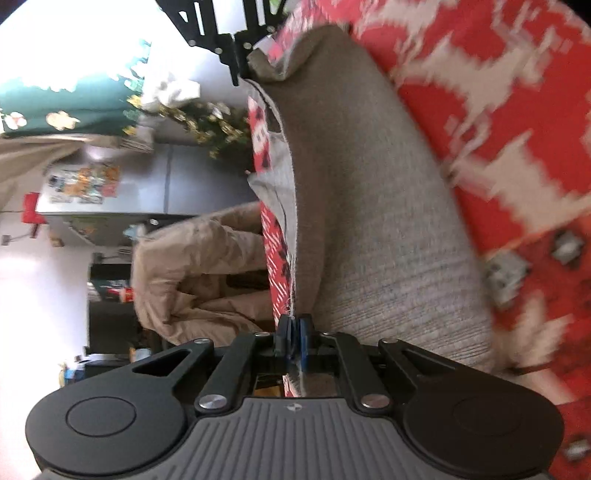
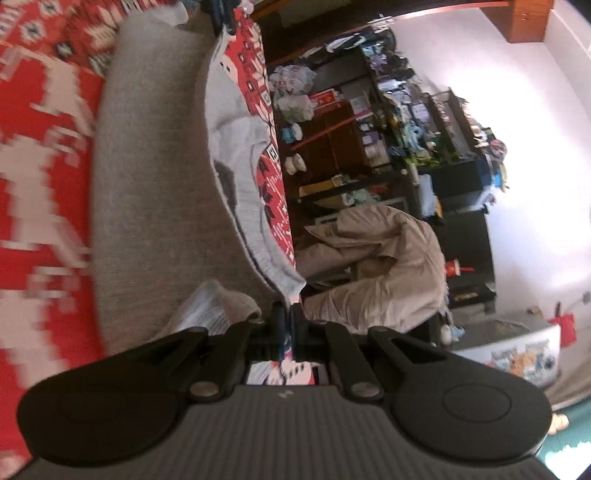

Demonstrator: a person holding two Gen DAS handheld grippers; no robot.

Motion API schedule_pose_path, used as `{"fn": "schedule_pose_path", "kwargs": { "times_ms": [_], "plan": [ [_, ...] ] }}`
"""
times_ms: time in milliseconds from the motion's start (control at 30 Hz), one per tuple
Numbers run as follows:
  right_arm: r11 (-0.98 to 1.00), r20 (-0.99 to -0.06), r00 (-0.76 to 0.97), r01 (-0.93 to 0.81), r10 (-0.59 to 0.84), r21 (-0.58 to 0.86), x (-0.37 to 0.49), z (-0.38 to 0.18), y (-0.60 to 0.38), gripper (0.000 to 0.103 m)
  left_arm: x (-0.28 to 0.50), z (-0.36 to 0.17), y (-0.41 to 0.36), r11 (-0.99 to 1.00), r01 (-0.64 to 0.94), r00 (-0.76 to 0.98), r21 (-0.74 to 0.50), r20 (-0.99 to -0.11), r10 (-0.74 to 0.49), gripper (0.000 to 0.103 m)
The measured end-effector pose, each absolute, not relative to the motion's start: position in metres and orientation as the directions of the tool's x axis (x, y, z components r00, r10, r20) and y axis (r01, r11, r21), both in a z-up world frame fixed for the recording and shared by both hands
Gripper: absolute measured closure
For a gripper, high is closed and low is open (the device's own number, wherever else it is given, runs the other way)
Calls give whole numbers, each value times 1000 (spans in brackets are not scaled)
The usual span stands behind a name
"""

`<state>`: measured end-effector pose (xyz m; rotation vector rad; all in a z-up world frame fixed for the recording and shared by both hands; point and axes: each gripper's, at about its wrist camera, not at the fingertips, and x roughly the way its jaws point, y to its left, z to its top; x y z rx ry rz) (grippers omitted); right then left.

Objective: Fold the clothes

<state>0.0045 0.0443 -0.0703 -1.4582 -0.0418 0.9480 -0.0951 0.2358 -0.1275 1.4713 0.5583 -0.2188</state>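
A grey knit garment (image 1: pixel 369 206) lies stretched over a red and white patterned blanket (image 1: pixel 517 110). My left gripper (image 1: pixel 294 328) is shut on one edge of the garment, the cloth pinched between its blue pads. In the left wrist view the other gripper (image 1: pixel 240 51) shows at the top, holding the far end. My right gripper (image 2: pixel 288 314) is shut on the garment's ribbed hem corner (image 2: pixel 291 284). The grey garment (image 2: pixel 155 192) spans between both grippers over the blanket (image 2: pixel 40 110). The left gripper (image 2: pixel 221 14) appears at the top of the right wrist view.
A beige bedding heap (image 1: pixel 195 273) lies beyond the blanket's edge, seen as beige bedding (image 2: pixel 376 266) in the right wrist view. Cluttered dark shelves (image 2: pixel 399 122) stand against the wall. A green cloth (image 1: pixel 66 103) and a grey cabinet (image 1: pixel 155 177) are further off.
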Motion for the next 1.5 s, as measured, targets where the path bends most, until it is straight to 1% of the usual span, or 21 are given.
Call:
{"fn": "schedule_pose_path", "kwargs": {
  "times_ms": [100,233,267,300,333,367,400,500,533,667,800,867,900,933,1000,1100,1233,1300,1400,1467,1500],
  "plan": [
    [-202,-537,636,-523,554,-828,45,-86,71,100,-54,-134,260,101,503,834,858,-513,204,95],
    [-224,-571,625,-546,533,-807,89,-111,100,100,-19,-149,282,166,519,804,838,-545,237,95],
    [-226,-578,623,-553,527,-802,98,-117,105,99,-15,-151,285,190,519,795,833,-553,250,90],
    [-227,-583,624,-557,520,-799,105,-123,108,94,-11,-154,288,213,519,786,828,-560,262,82],
    [-228,-588,625,-562,514,-796,112,-130,111,88,-9,-155,290,239,516,777,822,-567,272,79],
    [-214,-596,618,-580,513,-786,116,-127,112,82,-10,-153,292,273,510,771,816,-574,275,78],
    [-201,-603,611,-598,513,-776,120,-125,113,71,-12,-150,295,312,500,766,808,-581,276,78],
    [-159,-624,589,-650,513,-744,131,-117,116,63,-23,-132,305,478,439,747,761,-604,276,77],
    [-113,-632,578,-686,516,-719,134,-107,113,61,-27,-125,309,540,413,740,734,-616,272,76],
    [73,-657,534,-802,532,-592,144,-65,99,55,-41,-98,324,805,299,713,512,-681,168,73],
    [266,-678,501,-864,538,-428,146,-48,84,56,-33,-90,334,949,177,699,261,-712,66,73],
    [349,-690,476,-878,545,-329,147,-48,76,59,-24,-93,340,984,114,678,136,-735,23,73],
    [386,-694,469,-876,546,-289,137,-49,64,62,-16,-95,343,991,84,668,100,-744,18,73],
    [430,-697,463,-870,547,-240,138,-52,60,70,-10,-99,346,996,51,659,73,-752,21,73],
    [503,-699,465,-847,544,-172,135,-58,50,76,-1,-105,350,999,-6,648,49,-760,42,73],
    [563,-683,489,-815,542,-137,126,-73,48,76,5,-112,356,998,-66,635,8,-771,48,73],
    [586,-683,490,-803,542,-111,129,-94,73,76,7,-117,366,988,-150,621,-45,-781,59,74],
    [613,-684,504,-783,527,-104,136,-103,91,74,6,-118,369,985,-164,621,-60,-782,56,74],
    [669,-687,521,-740,506,-68,151,-110,105,75,5,-120,374,979,-186,621,-84,-782,51,74],
    [686,-693,516,-726,503,-42,157,-111,107,96,4,-121,376,977,-192,621,-91,-783,49,73],
    [695,-692,520,-718,501,-37,159,-109,106,100,3,-121,376,977,-193,621,-91,-783,50,73]
  ]
}}
